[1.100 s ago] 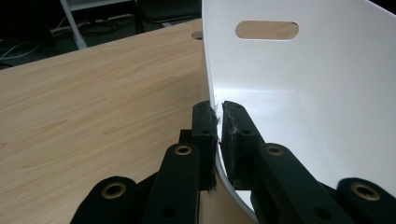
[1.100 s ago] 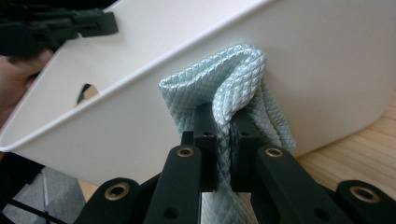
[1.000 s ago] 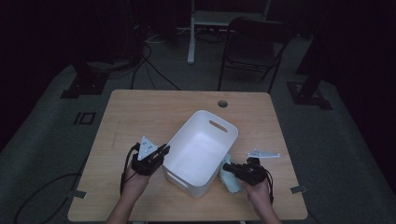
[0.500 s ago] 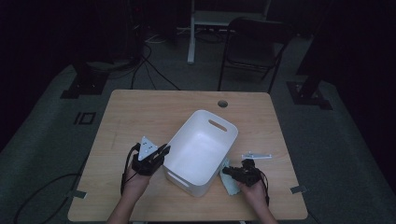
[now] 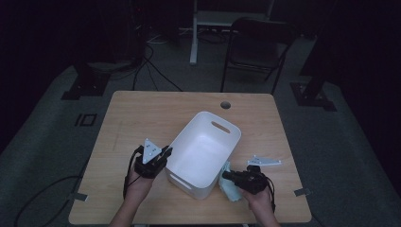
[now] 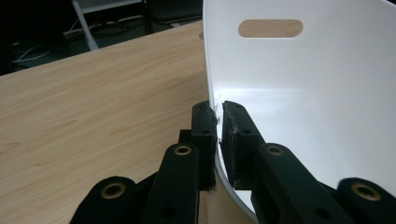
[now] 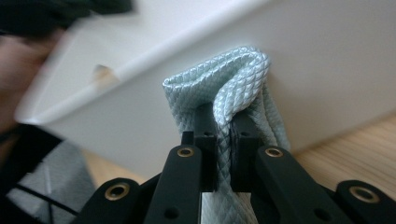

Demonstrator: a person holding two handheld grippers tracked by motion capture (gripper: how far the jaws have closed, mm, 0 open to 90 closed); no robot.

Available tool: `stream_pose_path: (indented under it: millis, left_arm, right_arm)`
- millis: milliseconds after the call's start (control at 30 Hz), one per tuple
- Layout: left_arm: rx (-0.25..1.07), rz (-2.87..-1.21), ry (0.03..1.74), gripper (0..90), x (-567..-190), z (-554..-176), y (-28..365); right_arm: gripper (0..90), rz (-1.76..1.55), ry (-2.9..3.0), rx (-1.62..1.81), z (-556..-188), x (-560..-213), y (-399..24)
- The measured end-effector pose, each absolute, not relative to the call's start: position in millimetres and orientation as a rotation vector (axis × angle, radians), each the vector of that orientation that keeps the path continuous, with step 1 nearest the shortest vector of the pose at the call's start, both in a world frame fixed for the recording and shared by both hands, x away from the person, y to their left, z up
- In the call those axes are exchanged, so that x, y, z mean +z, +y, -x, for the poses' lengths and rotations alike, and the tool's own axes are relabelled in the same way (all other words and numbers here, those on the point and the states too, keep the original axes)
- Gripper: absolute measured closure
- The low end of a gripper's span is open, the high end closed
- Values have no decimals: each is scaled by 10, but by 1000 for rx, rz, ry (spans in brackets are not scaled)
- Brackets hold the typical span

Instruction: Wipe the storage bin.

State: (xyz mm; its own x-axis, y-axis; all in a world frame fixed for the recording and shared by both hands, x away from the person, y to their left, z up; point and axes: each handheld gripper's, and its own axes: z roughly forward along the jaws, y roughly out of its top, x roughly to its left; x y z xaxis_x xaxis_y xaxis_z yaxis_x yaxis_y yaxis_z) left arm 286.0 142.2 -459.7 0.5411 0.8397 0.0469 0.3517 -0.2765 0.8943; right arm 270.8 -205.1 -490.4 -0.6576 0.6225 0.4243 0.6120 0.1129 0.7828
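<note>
Right gripper view: right tongs [image 7: 223, 135] clamp a pale-blue quilted cloth [image 7: 233, 79] against the white plastic bin [image 7: 327, 60]. Left gripper view: left tongs [image 6: 219, 140] pinch the bin's rim. High view adds the wooden surface [image 5: 142, 113].

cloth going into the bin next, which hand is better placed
Right. Its tongs already pinch the cloth beside the bin, so it likely only needs lifting over the rim. The left tongs are clamped on the bin's wall.
</note>
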Motion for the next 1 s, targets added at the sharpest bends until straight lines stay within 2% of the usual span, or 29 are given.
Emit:
stream_pose_path:
  millis: [167,1000]
  left_arm:
    - [652,-1858,974,835,-4597,-2864,1423]
    - [630,-1835,989,819,-4603,-2878,1441]
  right_arm:
    - [843,-1214,2321,1633,-2610,-4761,-1998]
    - [843,-1428,2396,1435,-2914,-5396,-1989]
